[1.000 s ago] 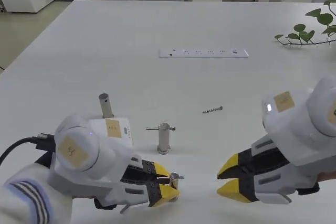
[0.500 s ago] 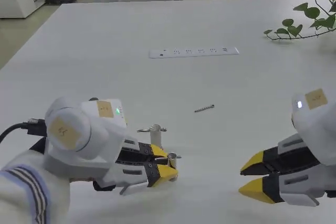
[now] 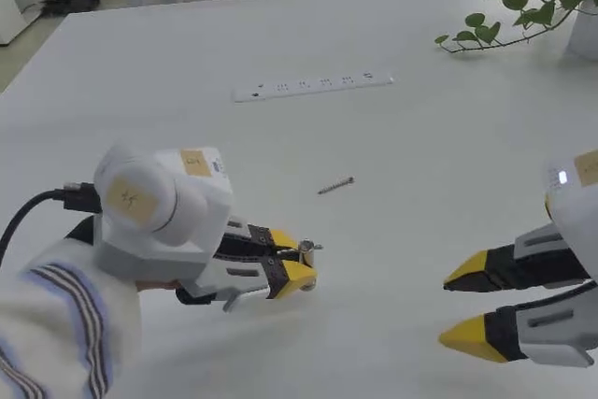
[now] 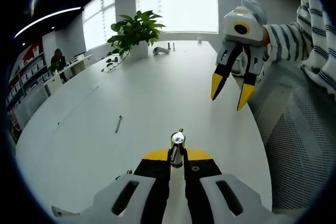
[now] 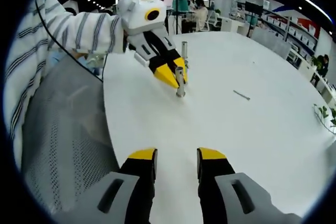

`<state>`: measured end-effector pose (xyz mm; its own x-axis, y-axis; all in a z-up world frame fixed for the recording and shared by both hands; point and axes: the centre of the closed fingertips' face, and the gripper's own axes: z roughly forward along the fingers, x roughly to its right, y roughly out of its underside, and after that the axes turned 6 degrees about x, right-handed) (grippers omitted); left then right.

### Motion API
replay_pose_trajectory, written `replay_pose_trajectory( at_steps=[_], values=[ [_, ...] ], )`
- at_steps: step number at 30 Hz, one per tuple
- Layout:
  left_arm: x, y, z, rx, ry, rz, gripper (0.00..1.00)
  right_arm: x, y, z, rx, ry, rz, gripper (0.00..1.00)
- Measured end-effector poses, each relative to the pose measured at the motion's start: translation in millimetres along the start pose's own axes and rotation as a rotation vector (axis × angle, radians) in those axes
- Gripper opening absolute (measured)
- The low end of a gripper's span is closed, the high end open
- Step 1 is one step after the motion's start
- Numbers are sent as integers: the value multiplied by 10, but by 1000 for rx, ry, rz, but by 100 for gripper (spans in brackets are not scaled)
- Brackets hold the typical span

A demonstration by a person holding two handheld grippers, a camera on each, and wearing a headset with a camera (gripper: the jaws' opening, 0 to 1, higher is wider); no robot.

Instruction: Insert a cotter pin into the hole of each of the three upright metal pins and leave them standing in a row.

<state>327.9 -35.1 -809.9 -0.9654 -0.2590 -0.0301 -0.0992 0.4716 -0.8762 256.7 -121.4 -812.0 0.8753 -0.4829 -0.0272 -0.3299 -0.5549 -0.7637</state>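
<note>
In the head view we see the left gripper (image 3: 297, 262) closed on a pin (image 3: 306, 249), and its jaws hide the pin's lower part. A thin bit juts from the pin's top, too small for us to identify. A loose cotter pin (image 3: 334, 186) lies well apart on the table (image 3: 187, 63). The right gripper (image 3: 460, 307), cut off by the frame edge, gapes wide and holds nothing.

In the left gripper view the pin (image 4: 177, 145) sits clamped between the jaws, its base hidden.

In the right gripper view the pin (image 5: 180, 83) stands on the table. We make out a second pin (image 5: 184, 48) behind the left gripper (image 5: 176, 74), partly covered.
</note>
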Motion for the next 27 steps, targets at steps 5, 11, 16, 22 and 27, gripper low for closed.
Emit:
replay_pose_trajectory(
  at_steps=[5, 11, 16, 22, 27],
  values=[
    [-32, -71, 114, -7, 11, 16, 7, -16, 16, -71, 55, 7, 25, 38],
    [-70, -135, 221, -8, 20, 30, 7, -51, 45, -127, 100, 10, 27, 56],
    [-96, -124, 290, -23, 29, 38, 7, -55, 134, -149, 97, 12, 32, 65],
    [-170, -108, 342, -30, 14, 26, 7, -68, 171, -183, 109, 12, 56, 76],
    [-230, -85, 390, -40, 8, 31, 7, -50, 178, -207, 126, 28, 84, 85]
  ],
)
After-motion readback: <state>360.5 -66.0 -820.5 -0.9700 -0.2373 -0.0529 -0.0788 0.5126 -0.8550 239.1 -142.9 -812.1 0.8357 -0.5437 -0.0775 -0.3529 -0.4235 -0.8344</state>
